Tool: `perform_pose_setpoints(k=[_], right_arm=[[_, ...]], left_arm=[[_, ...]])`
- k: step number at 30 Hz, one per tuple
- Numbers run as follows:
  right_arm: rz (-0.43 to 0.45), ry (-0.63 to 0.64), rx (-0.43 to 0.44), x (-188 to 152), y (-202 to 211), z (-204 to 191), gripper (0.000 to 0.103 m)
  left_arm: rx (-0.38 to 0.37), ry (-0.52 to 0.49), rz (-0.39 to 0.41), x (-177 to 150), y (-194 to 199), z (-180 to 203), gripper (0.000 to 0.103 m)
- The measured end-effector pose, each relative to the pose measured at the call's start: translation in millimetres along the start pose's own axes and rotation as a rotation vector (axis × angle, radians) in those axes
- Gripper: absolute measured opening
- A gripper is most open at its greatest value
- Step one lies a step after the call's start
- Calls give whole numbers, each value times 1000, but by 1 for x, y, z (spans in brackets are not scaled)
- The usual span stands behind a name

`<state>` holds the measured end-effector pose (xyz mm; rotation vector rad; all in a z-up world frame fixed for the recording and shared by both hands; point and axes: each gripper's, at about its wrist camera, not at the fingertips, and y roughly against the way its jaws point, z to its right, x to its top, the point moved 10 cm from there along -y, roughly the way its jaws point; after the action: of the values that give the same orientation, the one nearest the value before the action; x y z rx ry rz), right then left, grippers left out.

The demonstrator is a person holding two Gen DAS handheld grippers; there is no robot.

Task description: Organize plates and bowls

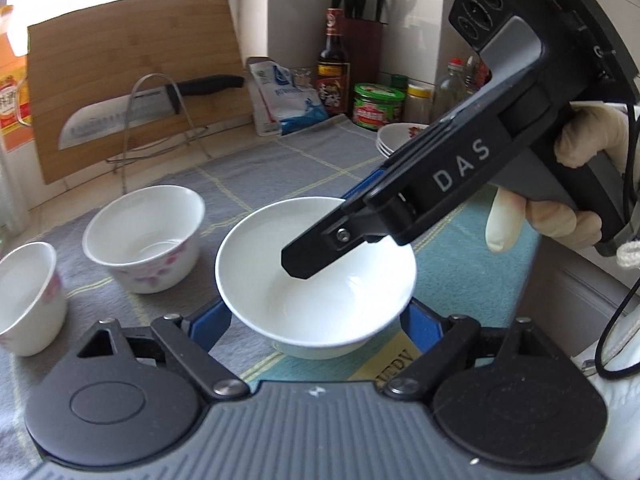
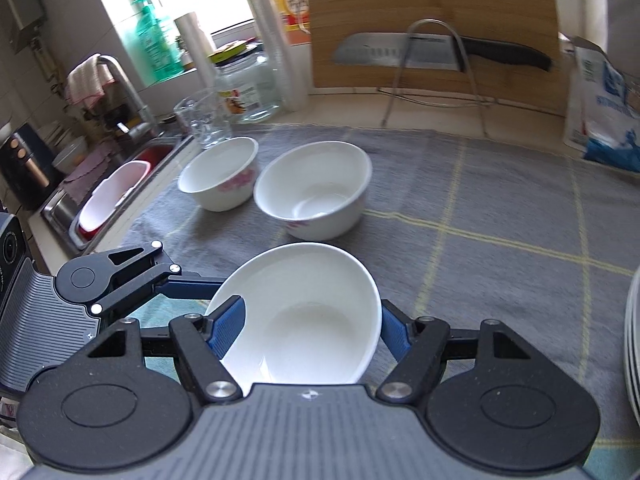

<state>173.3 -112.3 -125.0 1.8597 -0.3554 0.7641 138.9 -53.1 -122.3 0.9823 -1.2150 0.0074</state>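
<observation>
A plain white bowl (image 1: 320,292) (image 2: 312,332) hangs tilted over the grey checked cloth (image 2: 480,208). My left gripper (image 1: 316,316) is shut on it, with a blue finger against each side below the rim. My right gripper (image 2: 310,320) (image 1: 324,232) also grips the bowl, one finger inside and the other against the outside of the wall. Beyond it stand two floral bowls, one nearer (image 1: 144,236) (image 2: 312,188) and one farther left (image 1: 28,296) (image 2: 218,172). A stack of plates (image 1: 396,136) (image 2: 632,340) sits on the right.
A cutting board (image 1: 132,80) with a knife (image 1: 132,112) on a wire stand leans on the back wall. Bottles and jars (image 1: 378,104) crowd the back right corner. A glass (image 2: 200,120), a big jar (image 2: 248,88) and the sink (image 2: 112,196) lie to the left.
</observation>
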Motion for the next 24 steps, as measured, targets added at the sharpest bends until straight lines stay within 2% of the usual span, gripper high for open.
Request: perform_pose_setpoints(k=[8, 24], right_arm=[[-18, -19, -22, -9, 3, 16, 77], [-32, -33, -6, -15, -1, 23, 78]], left_arm=[[-29, 13, -27, 1, -13, 12, 91], [-26, 18, -59, 1, -19, 14, 91]])
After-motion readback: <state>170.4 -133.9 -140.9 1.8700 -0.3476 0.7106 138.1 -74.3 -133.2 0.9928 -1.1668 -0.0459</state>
